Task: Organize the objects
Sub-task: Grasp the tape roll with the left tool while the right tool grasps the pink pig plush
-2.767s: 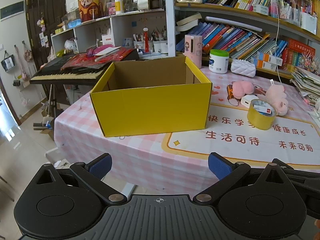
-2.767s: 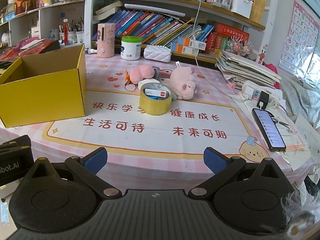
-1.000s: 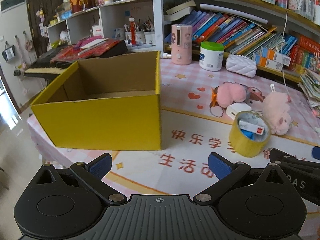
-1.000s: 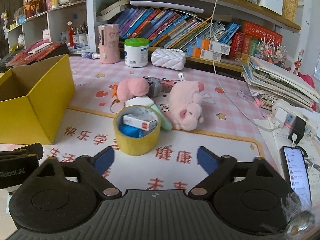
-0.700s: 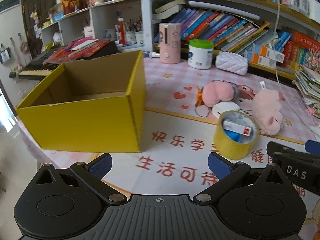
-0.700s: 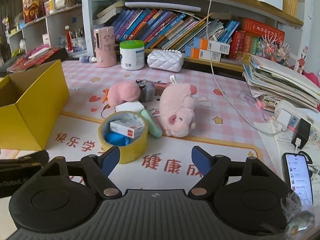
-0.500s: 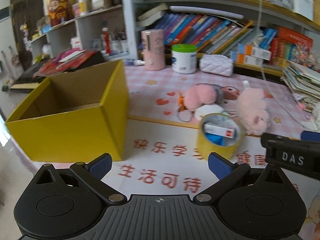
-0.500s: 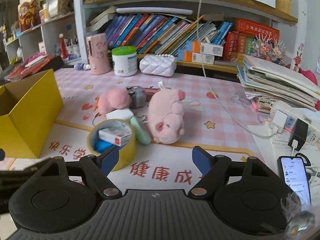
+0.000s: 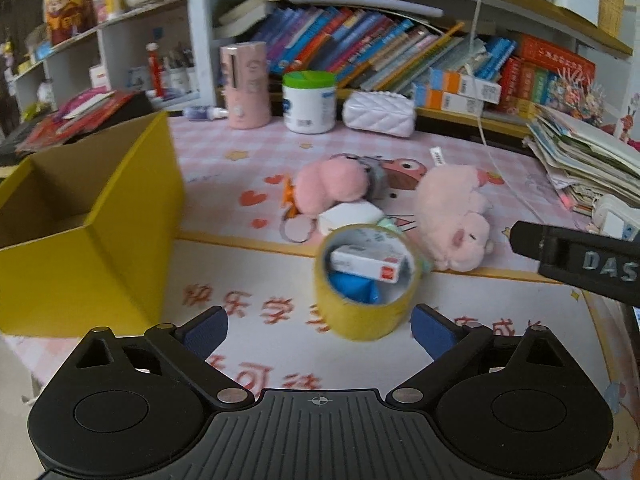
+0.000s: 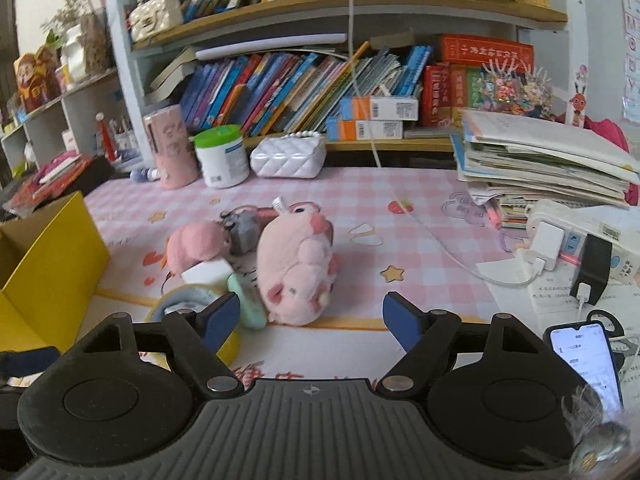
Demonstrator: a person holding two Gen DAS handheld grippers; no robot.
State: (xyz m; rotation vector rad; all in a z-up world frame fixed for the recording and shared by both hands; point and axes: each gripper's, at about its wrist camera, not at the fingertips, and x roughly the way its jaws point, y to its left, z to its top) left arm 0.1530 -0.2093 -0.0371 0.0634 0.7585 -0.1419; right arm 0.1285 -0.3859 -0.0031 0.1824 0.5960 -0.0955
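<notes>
Grippers were both empty when I looked. My left gripper (image 9: pixel 320 326) was wide apart with its jaws closing a little, and the yellow tape roll (image 9: pixel 366 280) lay just ahead of the blue pads, not touched by them. Inside the roll I saw a small white box (image 9: pixel 370 262) and something blue. My right gripper (image 10: pixel 312 316) was partly spread, nothing between its pads, and the pink plush pig (image 10: pixel 296 268) lay just in front of it on the table (image 10: pixel 400 208). A smaller pink plush (image 9: pixel 332 186) and a white block (image 9: pixel 350 214) lay behind the roll. The yellow cardboard box (image 9: pixel 92 240) stood open at the left, well apart from the roll.
</notes>
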